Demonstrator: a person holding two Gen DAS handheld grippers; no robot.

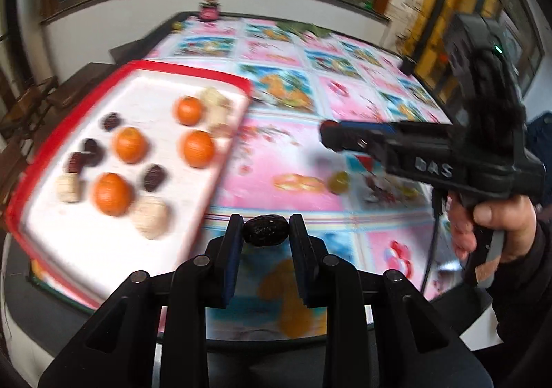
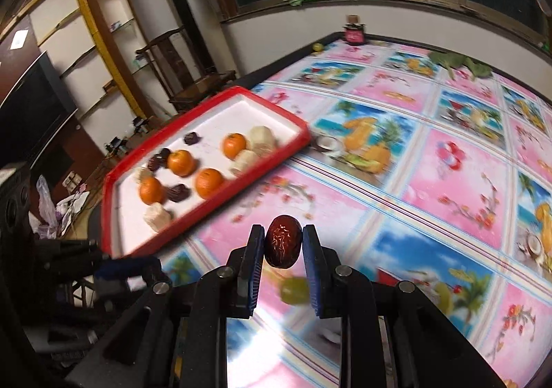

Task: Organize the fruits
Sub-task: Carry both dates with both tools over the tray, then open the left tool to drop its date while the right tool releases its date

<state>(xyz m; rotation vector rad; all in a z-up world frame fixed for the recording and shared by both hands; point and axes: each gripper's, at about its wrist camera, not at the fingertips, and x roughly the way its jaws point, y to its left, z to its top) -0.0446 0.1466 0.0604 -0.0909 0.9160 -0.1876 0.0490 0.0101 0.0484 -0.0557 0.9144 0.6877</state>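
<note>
My left gripper [image 1: 265, 231] is shut on a dark date [image 1: 265, 232], held above the table just right of the red-rimmed white tray [image 1: 220, 79]. The tray holds several oranges [image 1: 130, 144], dark dates [image 1: 154, 176] and pale beige pieces [image 1: 151, 217]. My right gripper [image 2: 283, 243] is shut on a reddish-brown date [image 2: 283, 244], lifted over the flowery tablecloth, right of the tray [image 2: 272, 99]. The right gripper also shows in the left wrist view [image 1: 329, 136]. A small green fruit [image 1: 338, 182] lies on the cloth under it; it also shows in the right wrist view [image 2: 293, 289].
The table carries a pink and blue fruit-print cloth [image 2: 448, 181]. A pink pot [image 2: 354, 33], a small yellow fruit [image 2: 316, 47] and green leaves [image 2: 459, 63] sit at the far edge. A wooden chair [image 2: 186, 77] stands beyond the tray.
</note>
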